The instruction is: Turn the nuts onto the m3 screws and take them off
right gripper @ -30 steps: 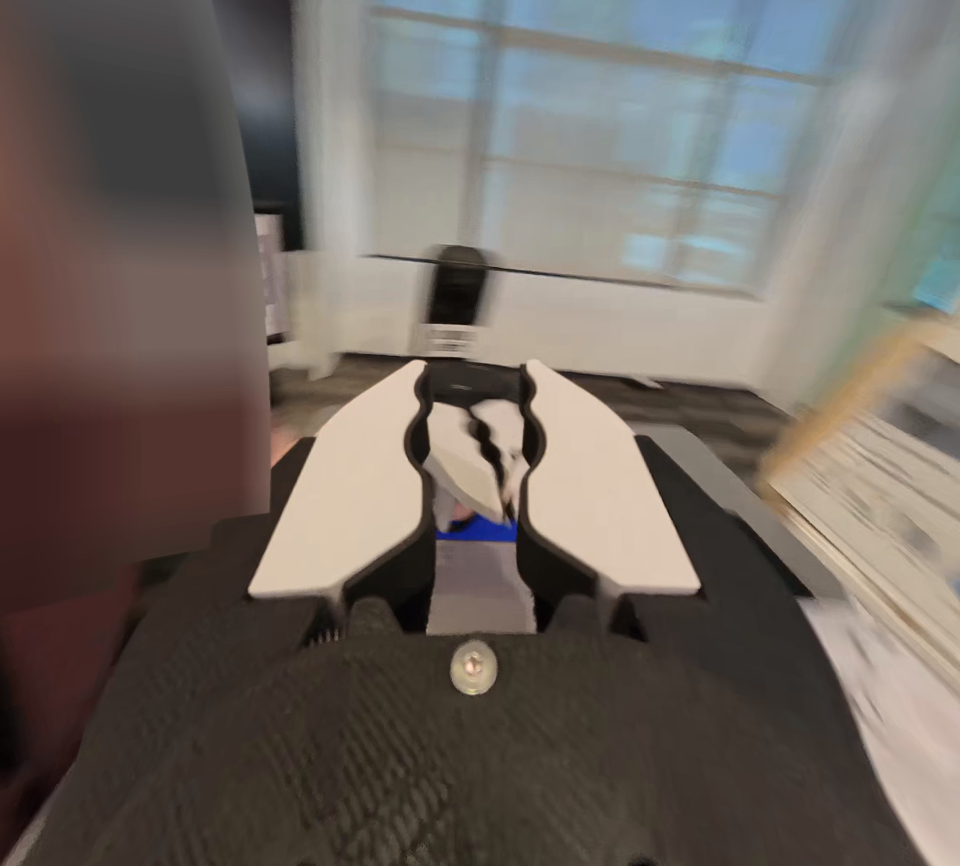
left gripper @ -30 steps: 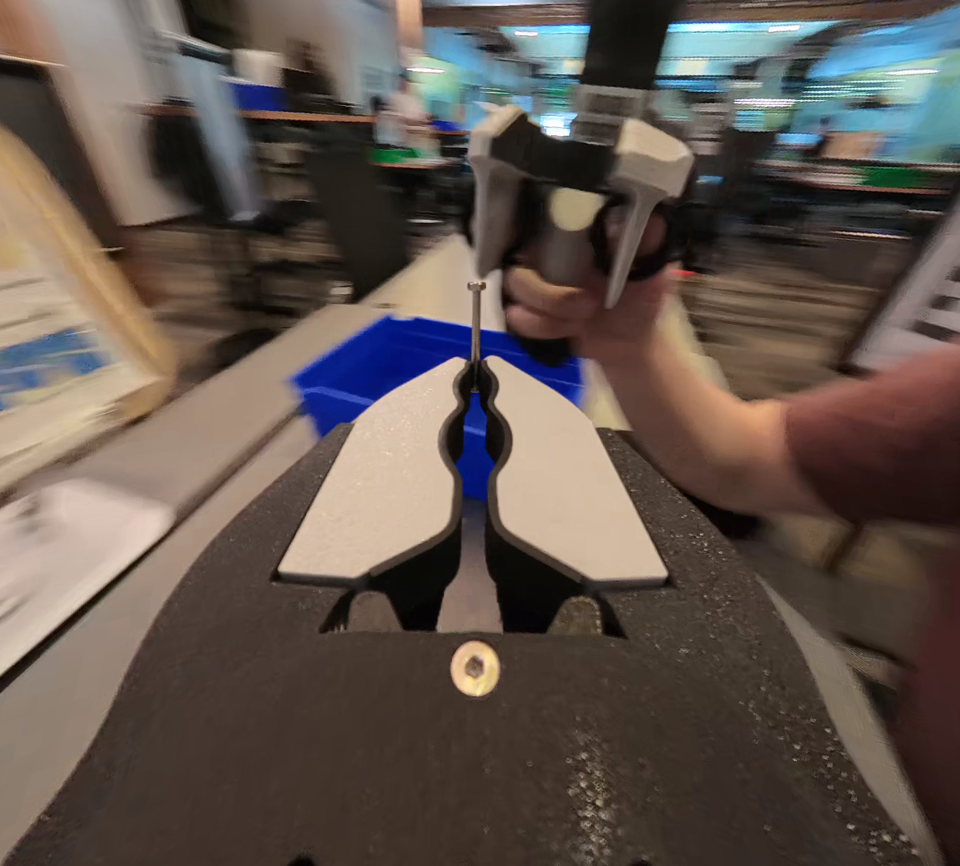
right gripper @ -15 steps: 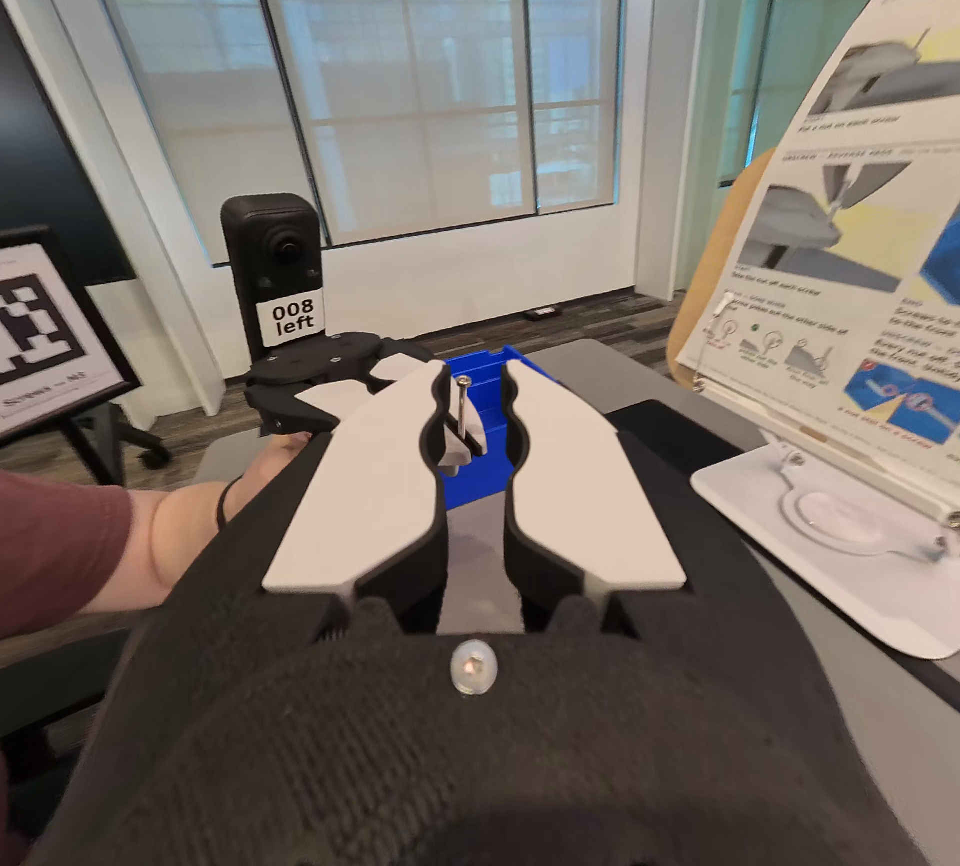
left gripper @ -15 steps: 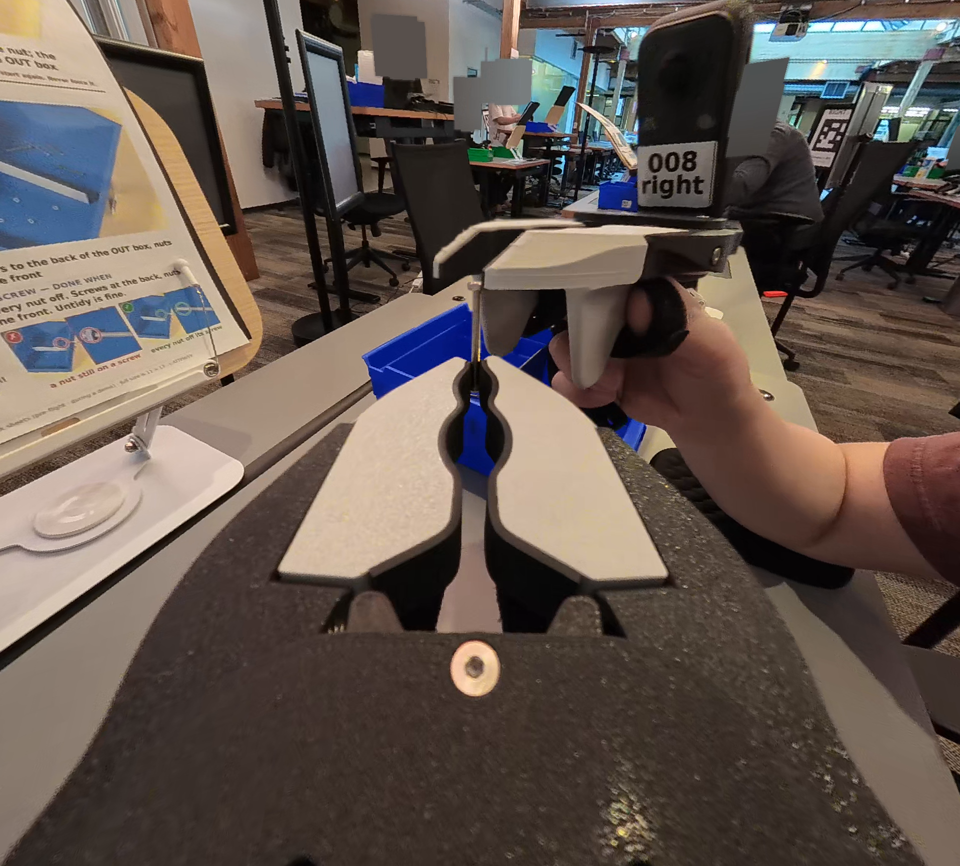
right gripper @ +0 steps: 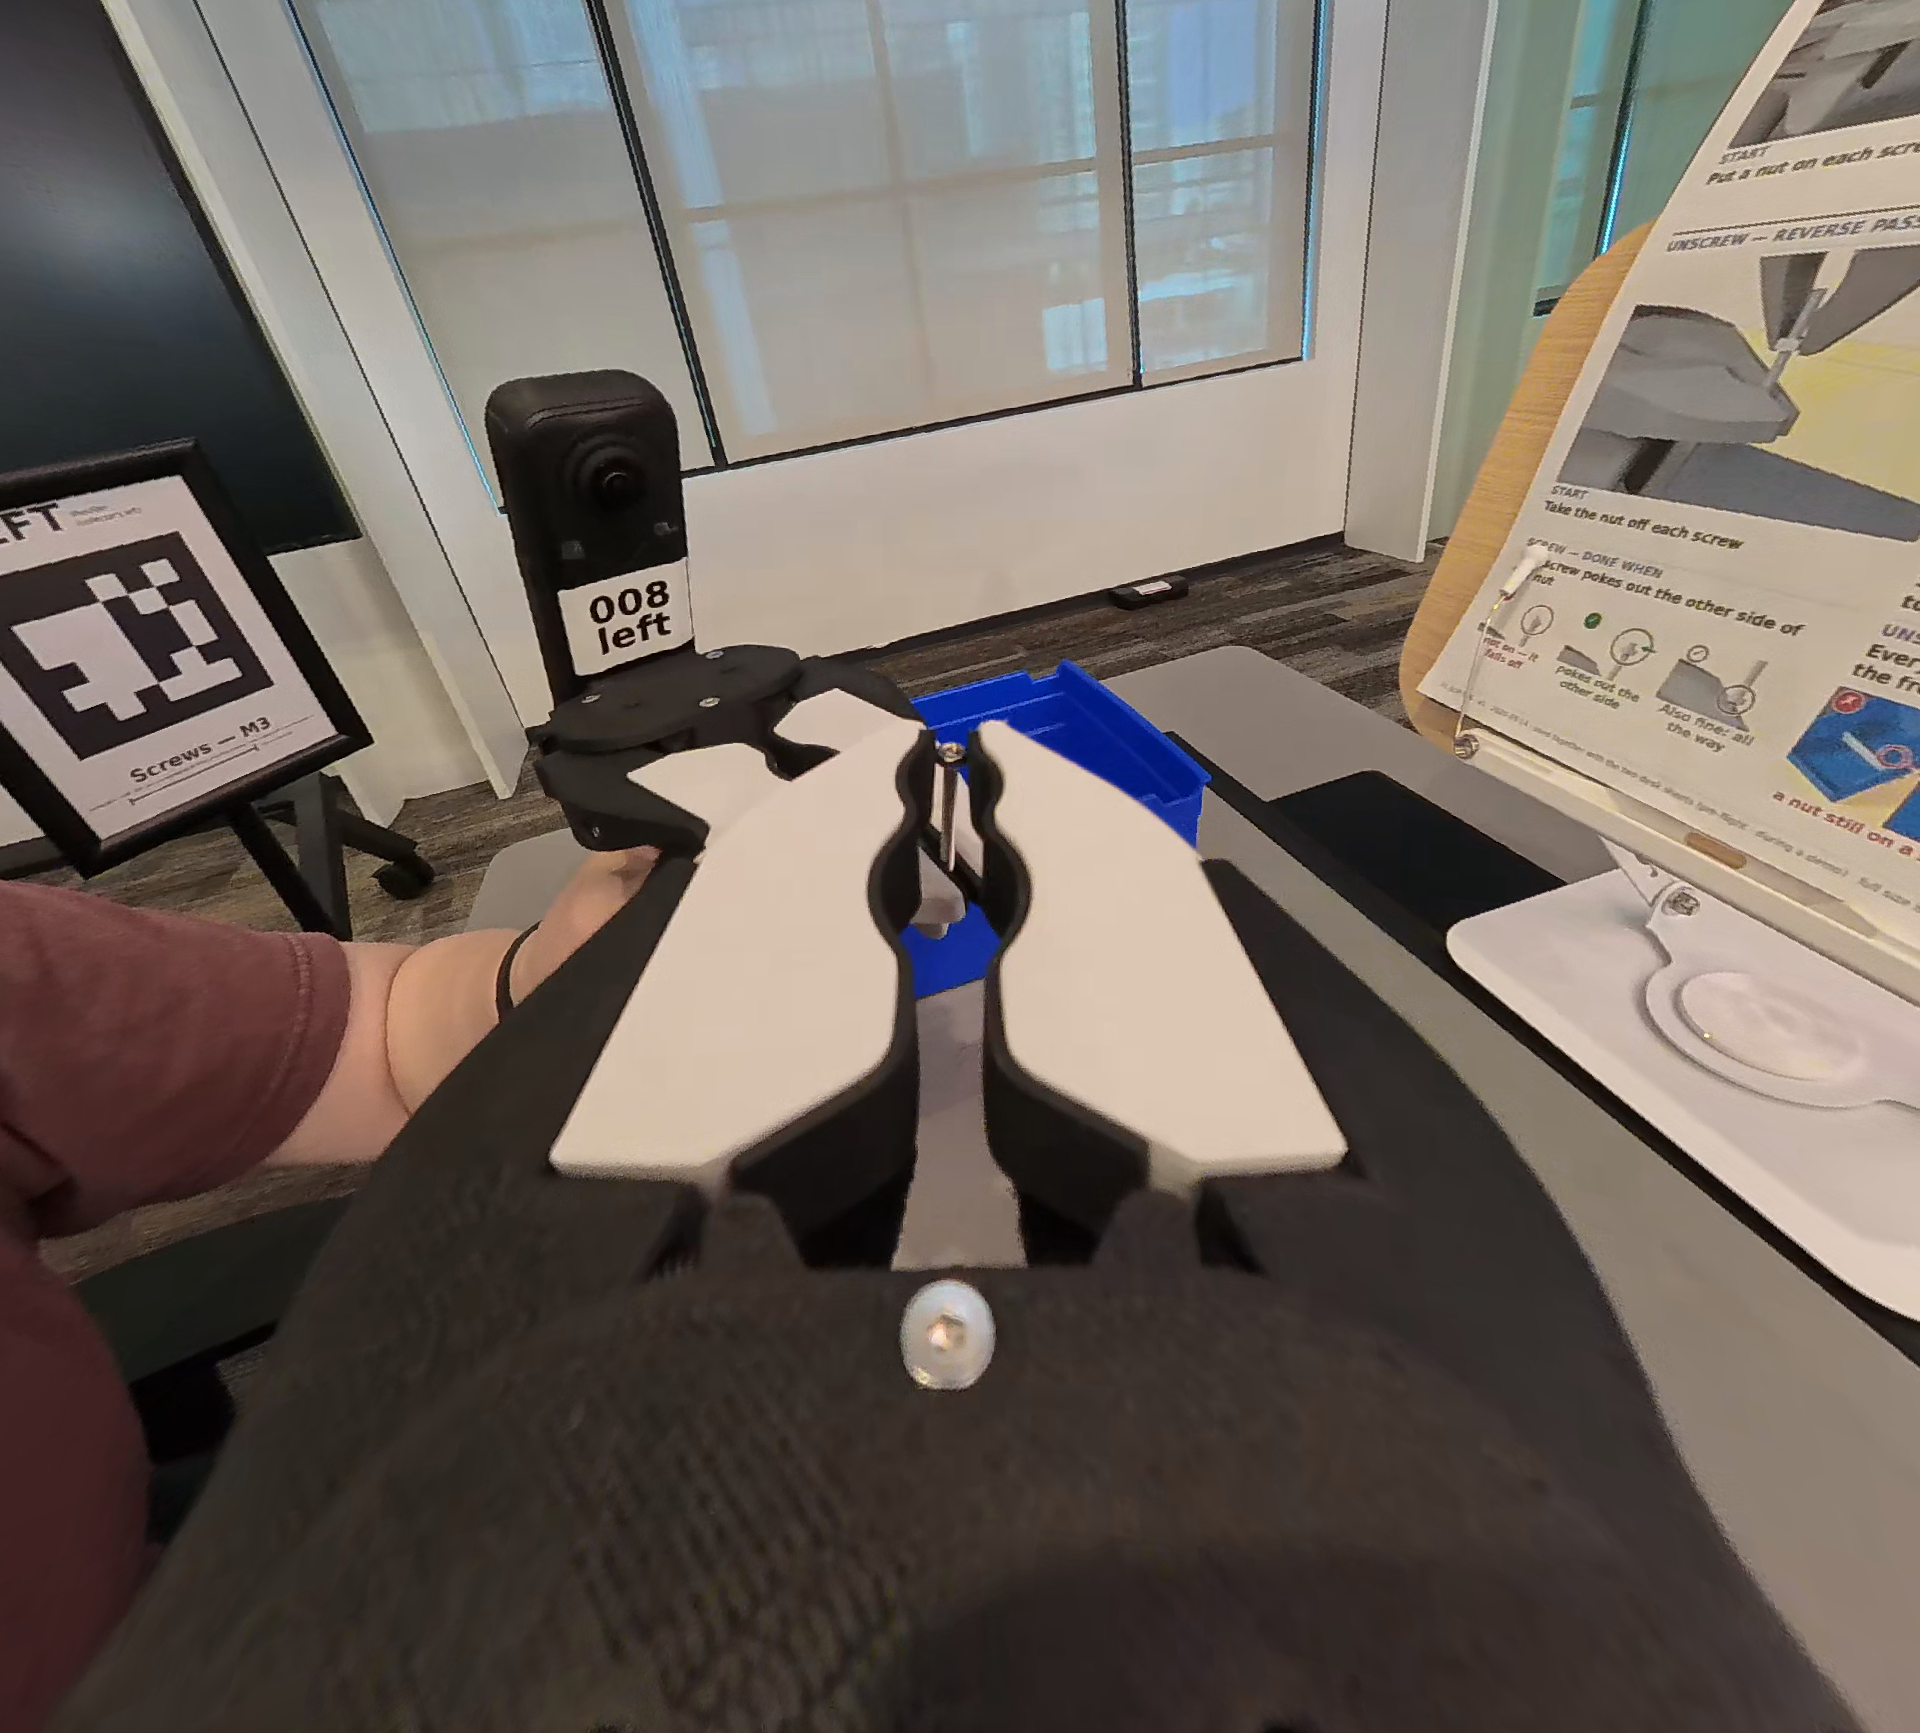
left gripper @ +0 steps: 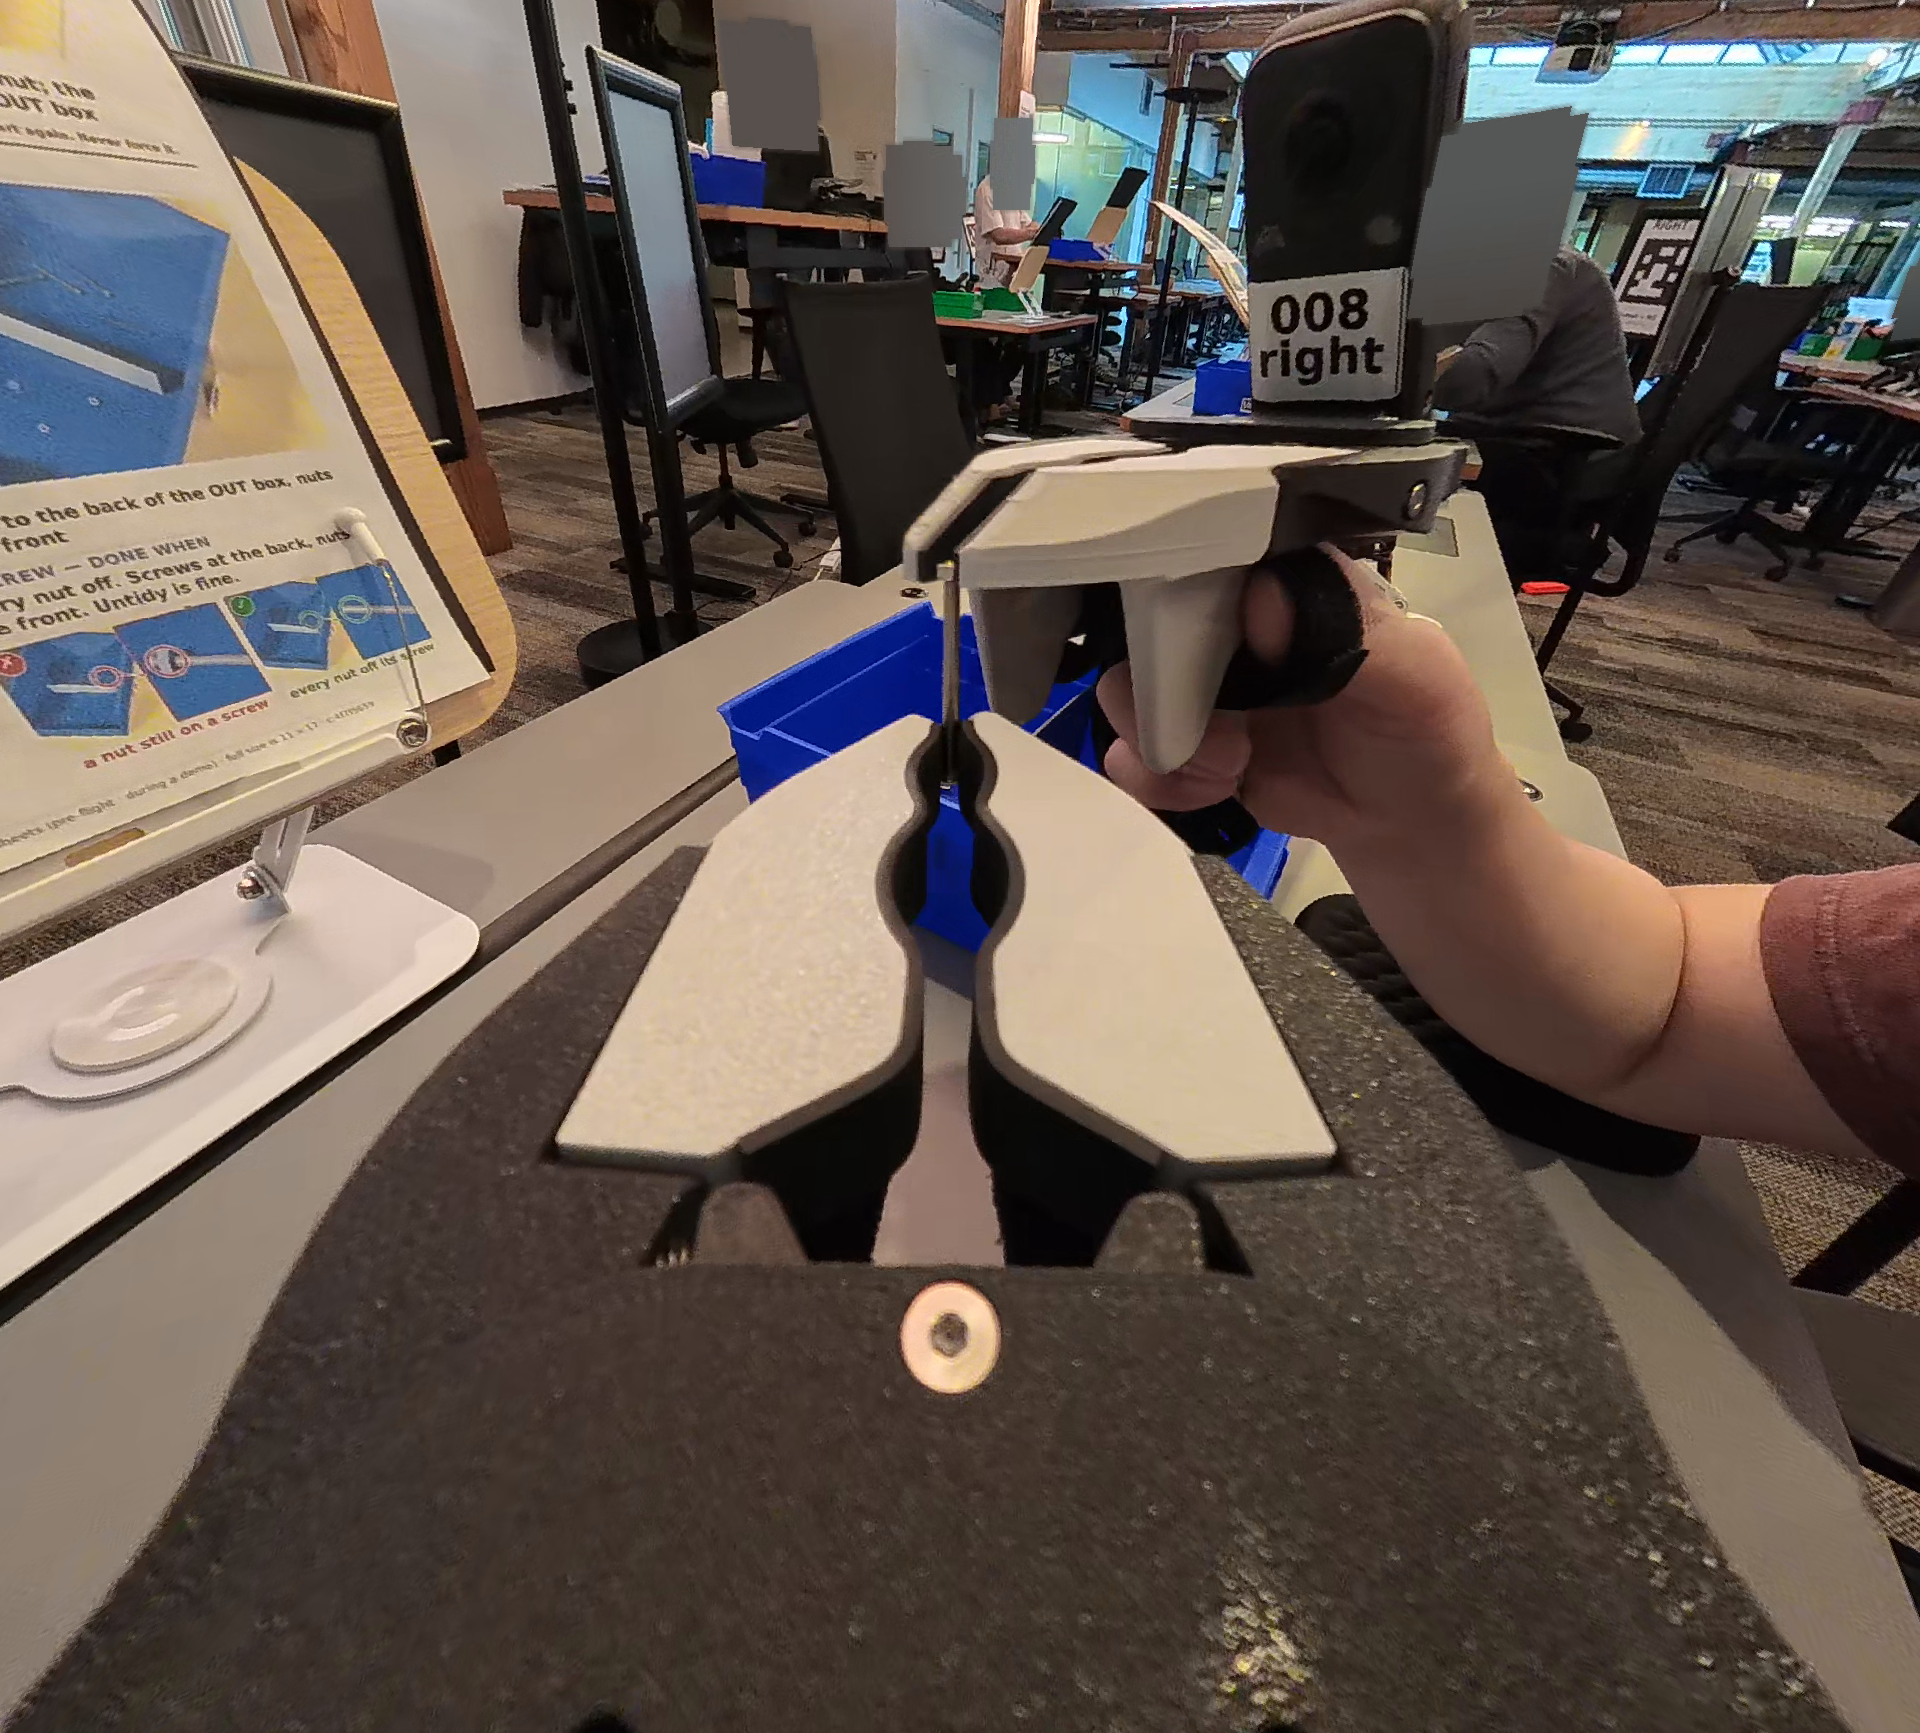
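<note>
Left wrist view, left hand-held gripper [left gripper: 951,764] pinching upright screw [left gripper: 949,655], right's [left gripper: 940,540] grip unclear

In the left wrist view, the left tongs [left gripper: 951,753] fill the lower centre of the frame, a screw [left gripper: 950,660] standing upright from their tips. The right tongs [left gripper: 940,545] reach in from the right, above the screw's top. A bin [left gripper: 831,707] sits on the surface [left gripper: 582,810] behind them. An instruction stand [left gripper: 208,457] occupies the left edge of the frame.
</note>
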Demonstrator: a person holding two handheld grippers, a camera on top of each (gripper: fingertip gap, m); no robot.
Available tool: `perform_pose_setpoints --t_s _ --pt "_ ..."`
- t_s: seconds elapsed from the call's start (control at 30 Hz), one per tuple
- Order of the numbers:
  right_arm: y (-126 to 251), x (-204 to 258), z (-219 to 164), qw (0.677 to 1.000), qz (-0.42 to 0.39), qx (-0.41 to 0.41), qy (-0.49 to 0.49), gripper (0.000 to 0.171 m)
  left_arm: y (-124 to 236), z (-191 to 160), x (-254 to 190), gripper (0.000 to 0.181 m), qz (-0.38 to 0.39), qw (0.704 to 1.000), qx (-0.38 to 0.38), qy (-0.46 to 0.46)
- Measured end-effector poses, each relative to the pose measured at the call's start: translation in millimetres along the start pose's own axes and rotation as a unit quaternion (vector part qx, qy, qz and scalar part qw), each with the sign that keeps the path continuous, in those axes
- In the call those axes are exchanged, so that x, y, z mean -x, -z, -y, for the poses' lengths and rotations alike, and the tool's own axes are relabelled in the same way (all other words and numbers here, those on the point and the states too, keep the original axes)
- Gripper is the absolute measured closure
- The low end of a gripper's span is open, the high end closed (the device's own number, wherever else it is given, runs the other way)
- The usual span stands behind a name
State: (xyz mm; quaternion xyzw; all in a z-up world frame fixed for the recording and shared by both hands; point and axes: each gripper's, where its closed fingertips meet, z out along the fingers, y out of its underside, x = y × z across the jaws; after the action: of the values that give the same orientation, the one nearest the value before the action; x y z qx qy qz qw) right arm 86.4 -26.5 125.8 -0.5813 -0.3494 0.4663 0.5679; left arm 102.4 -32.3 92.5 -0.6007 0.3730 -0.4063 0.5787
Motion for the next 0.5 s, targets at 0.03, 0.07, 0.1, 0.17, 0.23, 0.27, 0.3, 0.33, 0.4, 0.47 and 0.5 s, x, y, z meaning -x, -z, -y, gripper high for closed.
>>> perform_pose_setpoints --t_s 0.03,0.07,0.1,0.17,0.23,0.27,0.3,0.33,0.4,0.47,0.5 --pt "0.1 0.1 0.0 1.000 0.002 0.001 0.000 0.165 0.0 0.1 -0.3 0.179 -0.002 1.000 0.000 0.001" --pt "0.2 0.5 0.0 1.000 0.006 0.002 0.000 0.165 0.1 0.2 -0.7 0.179 -0.004 1.000 0.001 0.002" --pt "0.6 1.3 0.2 1.000 0.012 0.003 0.000 0.165 0.2 0.4 -1.6 0.179 -0.008 1.000 0.002 0.002" --pt "2.2 5.1 1.7 0.999 0.038 0.004 -0.006 0.165 0.8 2.4 -6.4 0.179 -0.028 1.000 0.001 0.005" --pt "6.2 11.6 5.1 0.996 0.084 0.001 -0.023 0.166 2.1 6.0 -15.9 0.180 -0.068 0.998 -0.001 0.017" --pt "8.9 16.9 7.2 0.993 0.116 -0.002 -0.033 0.165 3.4 8.3 -23.1 0.179 -0.098 0.995 -0.002 0.026" --pt "12.1 23.2 9.2 0.988 0.152 -0.004 -0.043 0.165 5.2 10.9 -29.8 0.179 -0.127 0.991 -0.004 0.037" --pt "15.4 28.5 10.5 0.982 0.183 -0.006 -0.048 0.165 6.5 12.1 -36.2 0.179 -0.155 0.987 -0.003 0.049" --pt "22.3 38.4 11.2 0.969 0.241 -0.009 -0.050 0.165 8.7 12.7 -48.5 0.179 -0.205 0.976 0.002 0.070" --pt "27.7 46.4 11.3 0.956 0.288 -0.016 -0.058 0.165 10.3 12.8 -58.7 0.179 -0.243 0.966 0.004 0.085" --pt "30.3 50.6 11.6 0.947 0.313 -0.021 -0.064 0.165 11.5 13.5 -63.8 0.179 -0.264 0.960 0.003 0.094"
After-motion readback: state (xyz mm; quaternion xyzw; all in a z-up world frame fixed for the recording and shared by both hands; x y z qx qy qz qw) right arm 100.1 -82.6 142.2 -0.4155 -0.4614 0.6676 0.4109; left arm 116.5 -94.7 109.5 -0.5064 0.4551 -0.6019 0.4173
